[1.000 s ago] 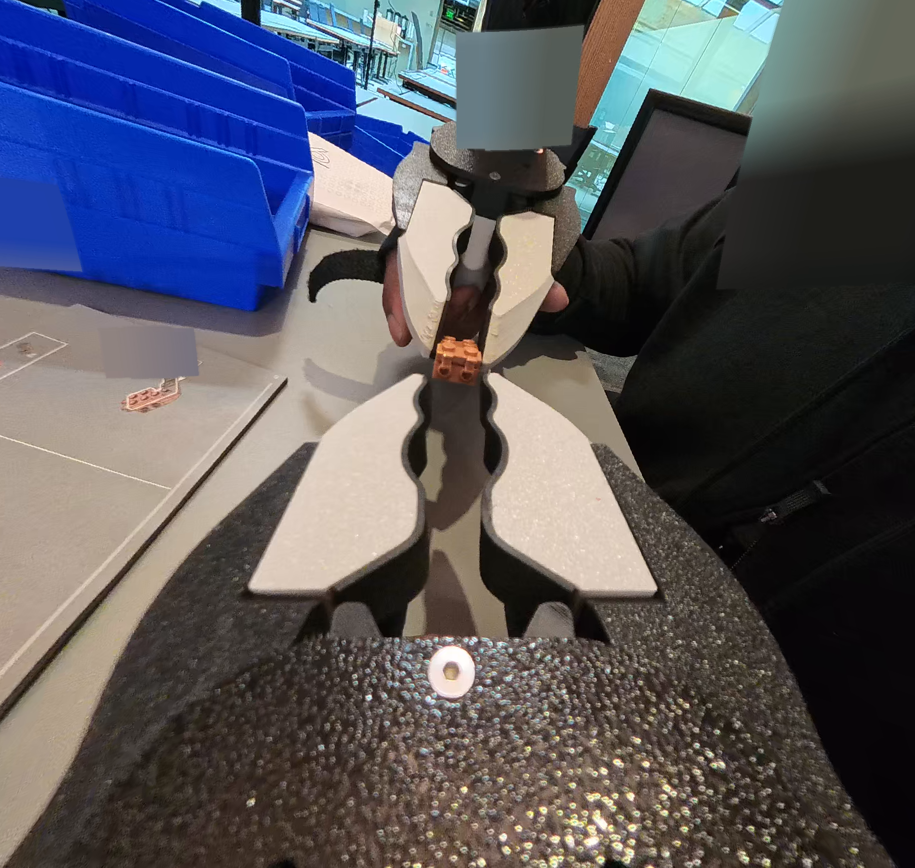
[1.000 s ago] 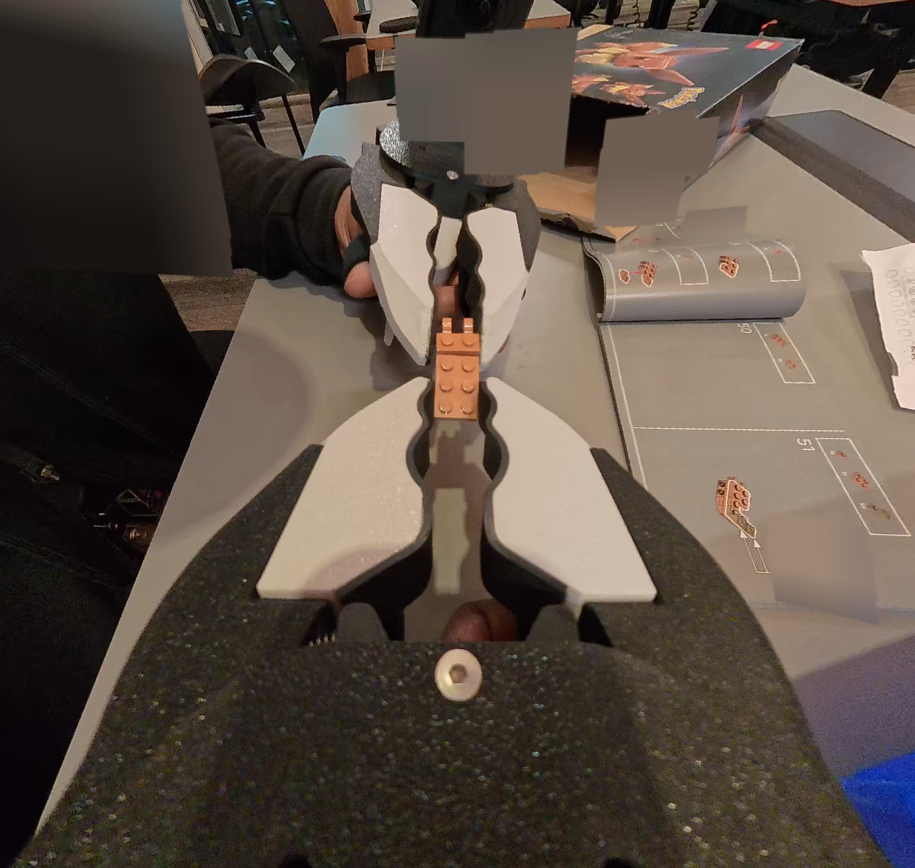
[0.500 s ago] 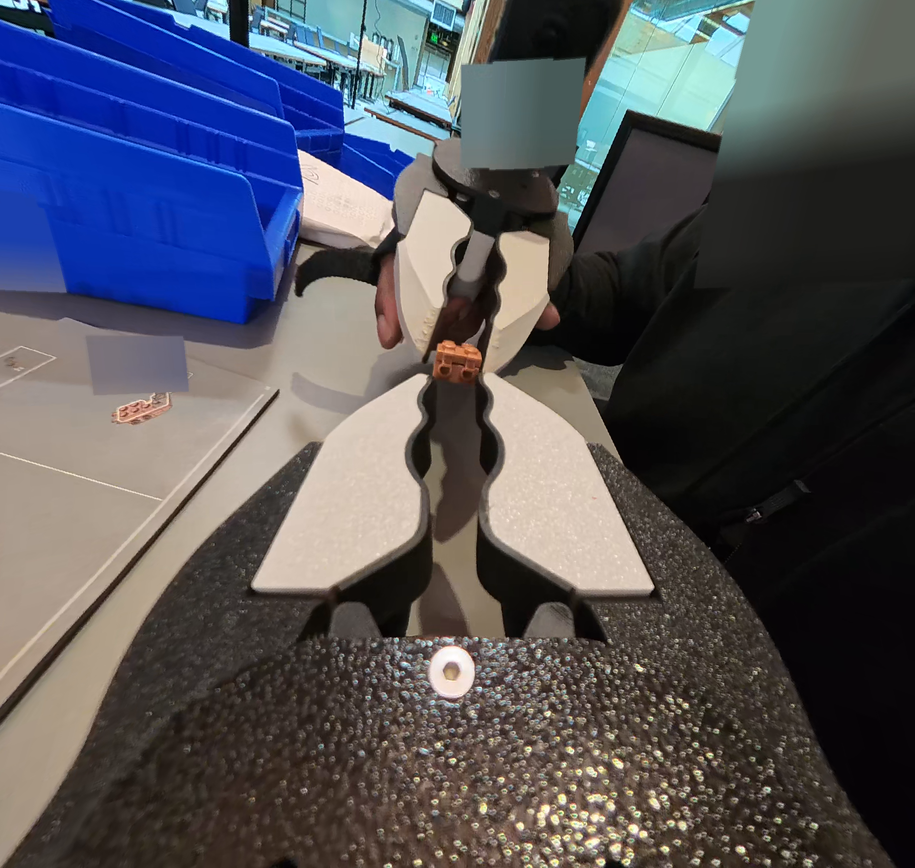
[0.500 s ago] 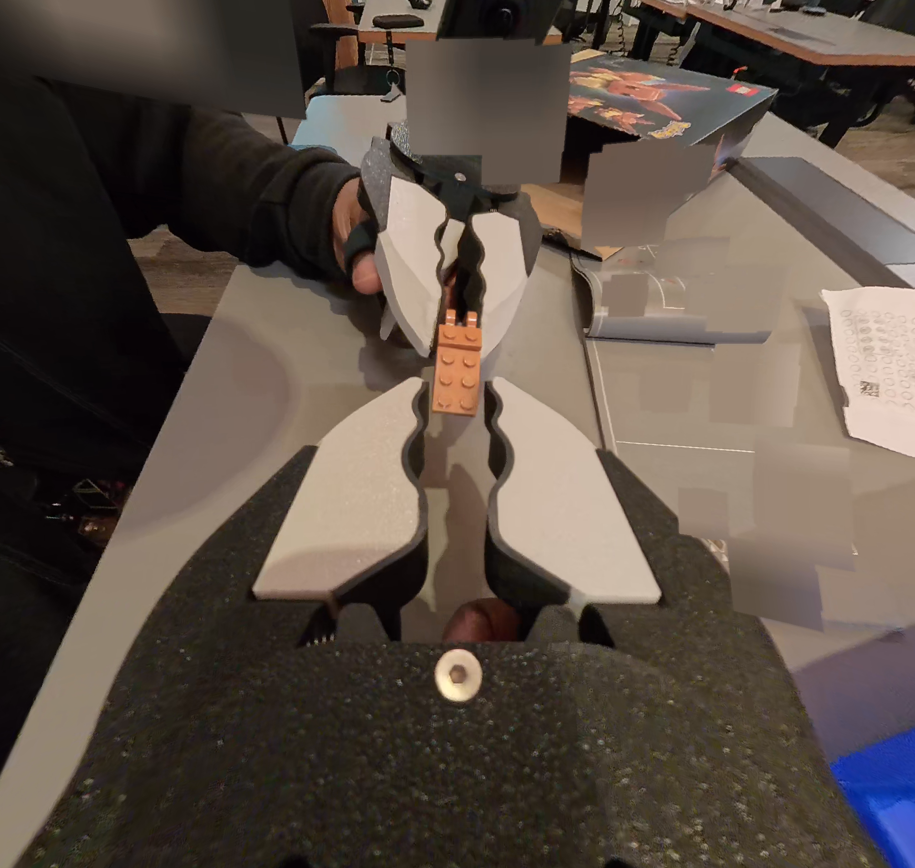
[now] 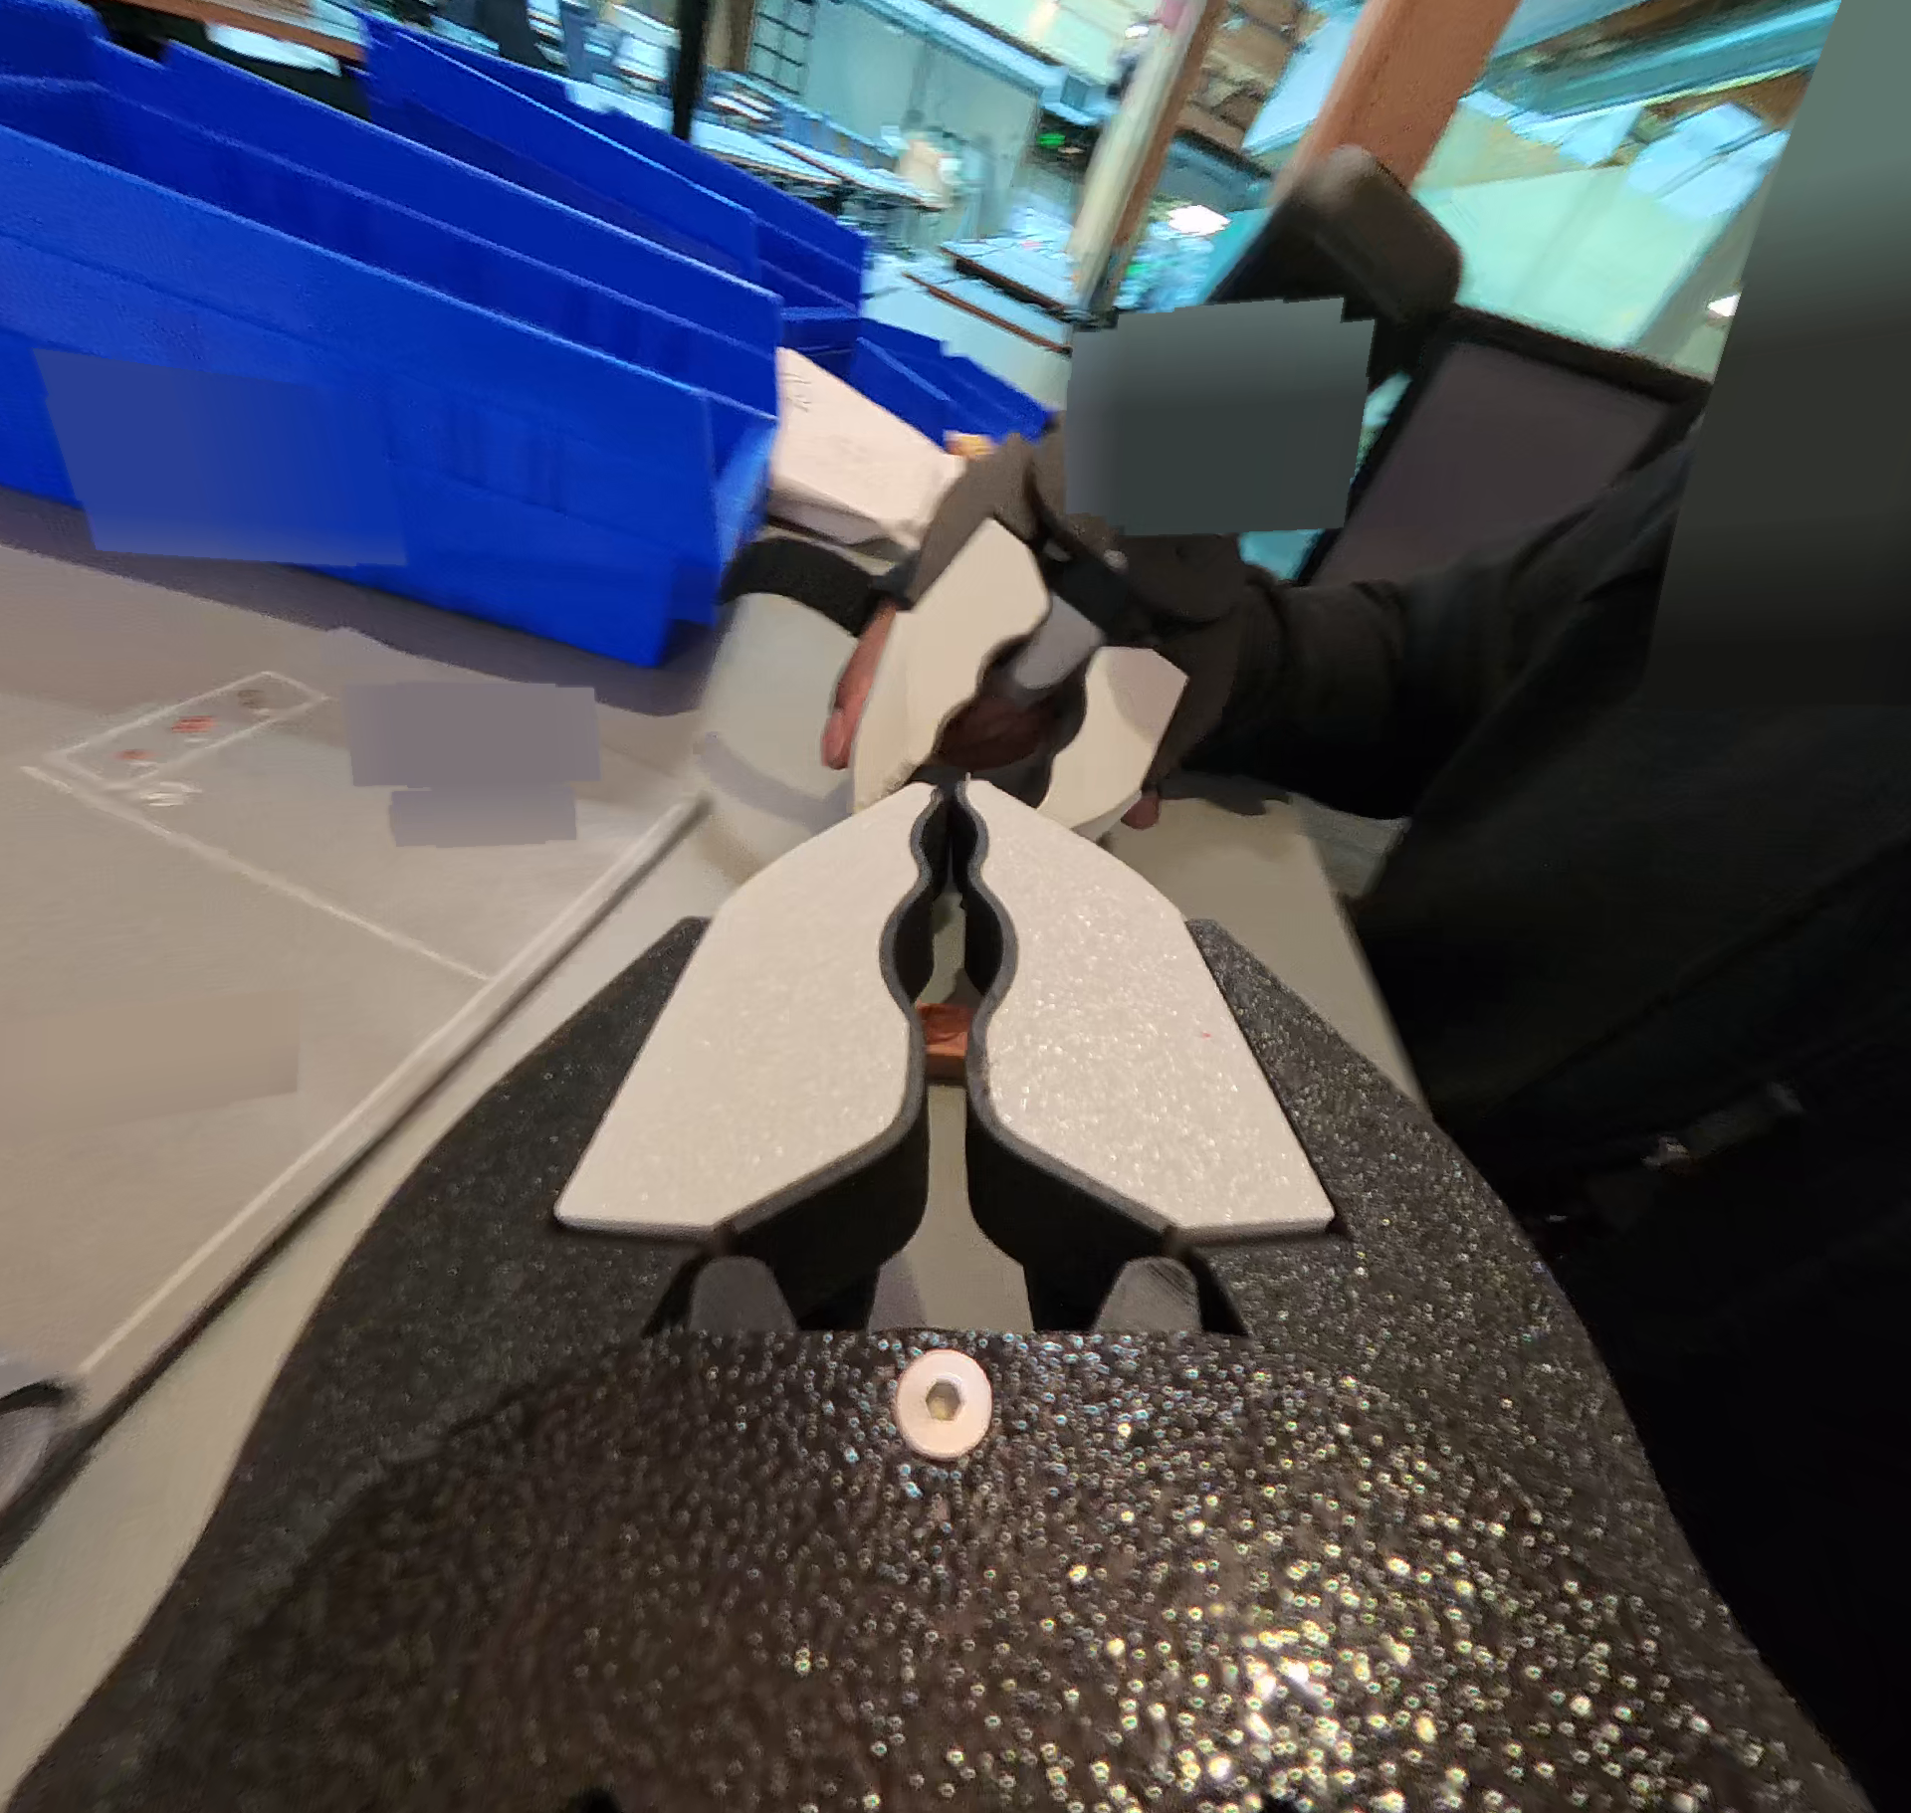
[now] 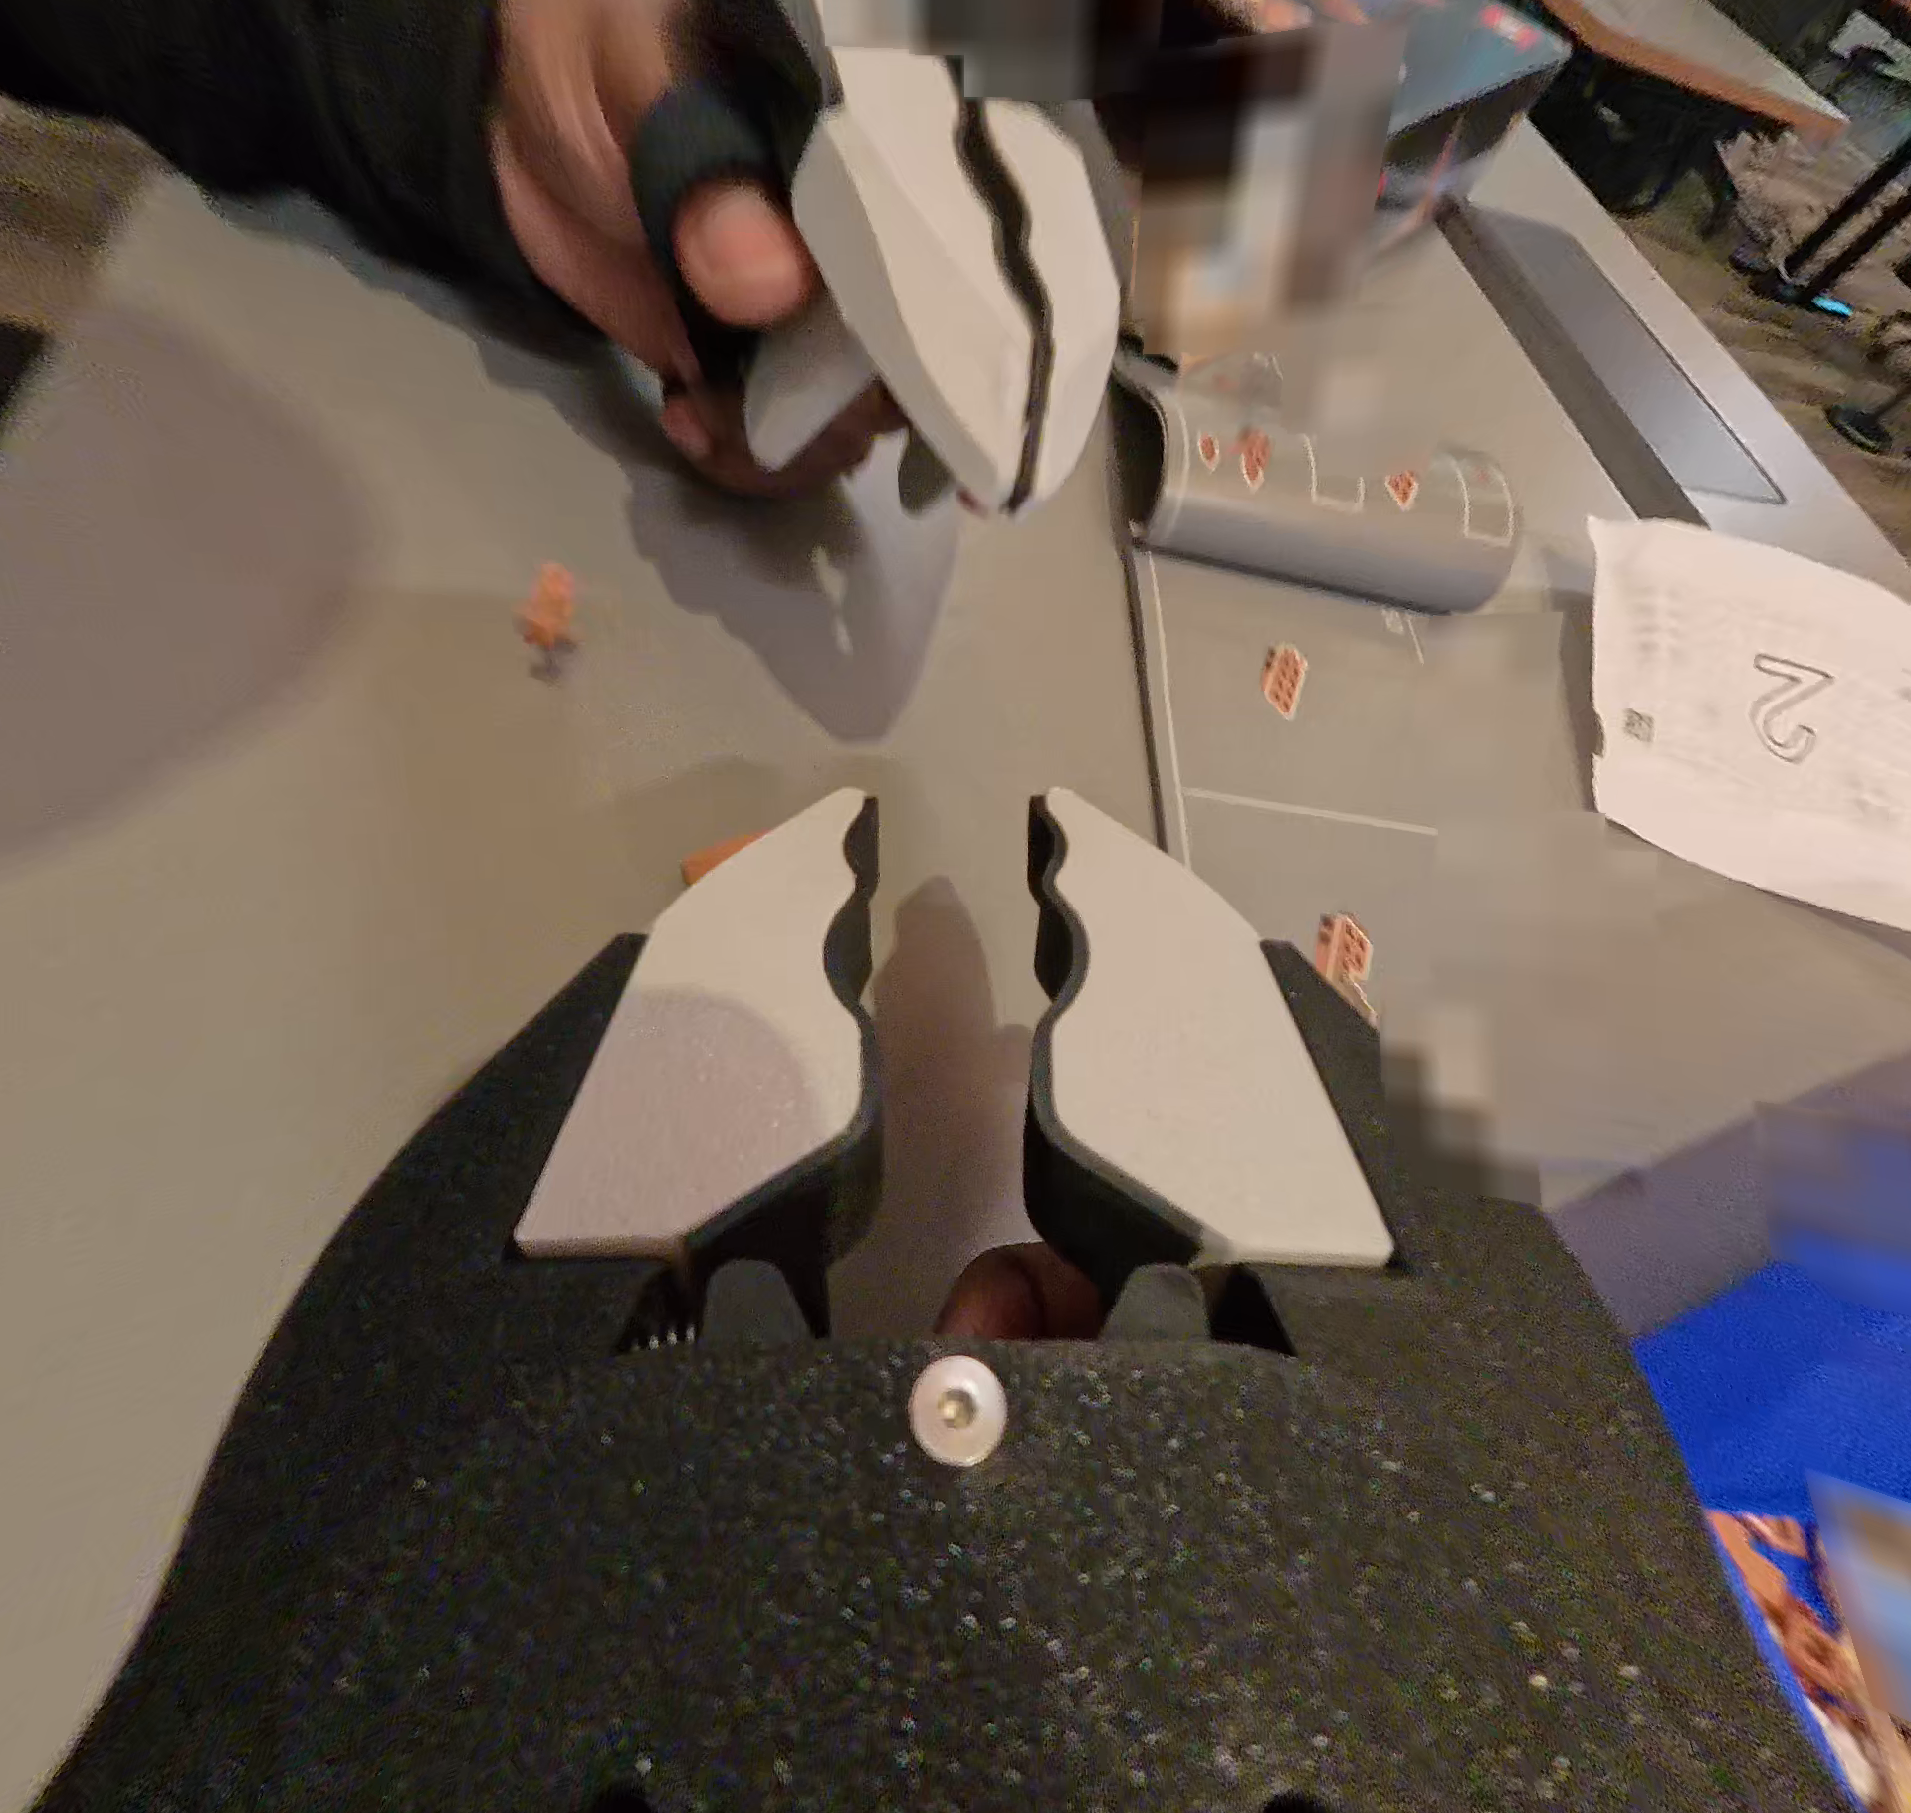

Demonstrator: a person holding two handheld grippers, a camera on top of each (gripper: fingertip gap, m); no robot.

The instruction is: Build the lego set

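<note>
My left gripper is shut, its fingertips touching with nothing between them; it also shows in the right wrist view, tips together and bare. A copper-coloured bit shows through the slit farther back between its fingers. My right gripper is open and empty above the grey table. It faces me in the left wrist view, just beyond my left fingertips. A small orange brick, blurred, is on the table at the left. Another orange piece peeks out beside my right gripper's left finger.
A grey instruction mat with printed brick pictures and a rolled-up far edge lies on the right, next to a white paper sheet. The set's box stands behind. Blue bins line the table's other side.
The two grippers held joined orange bricks between them; now both grasps are bare and the pieces lie on the table. My right gripper opened, my left shut on air, and they moved apart.
</note>
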